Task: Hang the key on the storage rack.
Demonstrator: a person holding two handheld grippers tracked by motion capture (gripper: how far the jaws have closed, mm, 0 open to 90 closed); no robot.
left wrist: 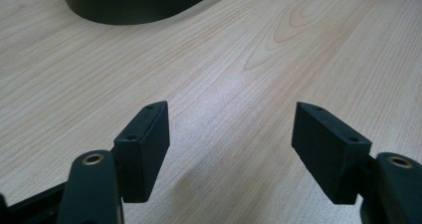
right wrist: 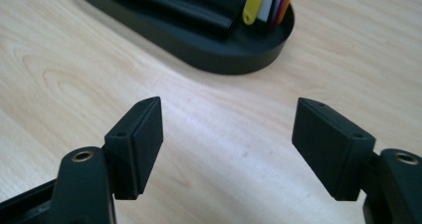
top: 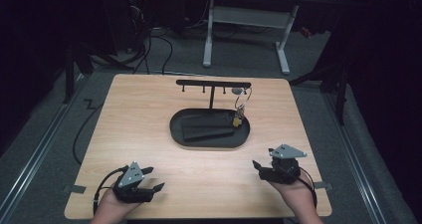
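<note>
Each gripper, left [top: 152, 180] and right [top: 261, 167], gapes empty before the black tray [top: 177, 132] (coloured key tags [right wrist: 266, 2] inside).

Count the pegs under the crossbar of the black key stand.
4 small black pegs under the black metal T-shaped stand's crossbar: far left, left of the post, right of the post, and far right, partly behind the hanging key ring.

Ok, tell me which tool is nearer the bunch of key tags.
Right. The right tool sits just in front of the key tags, slightly to their right; the left tool is far off toward the table's near-left corner.
</note>
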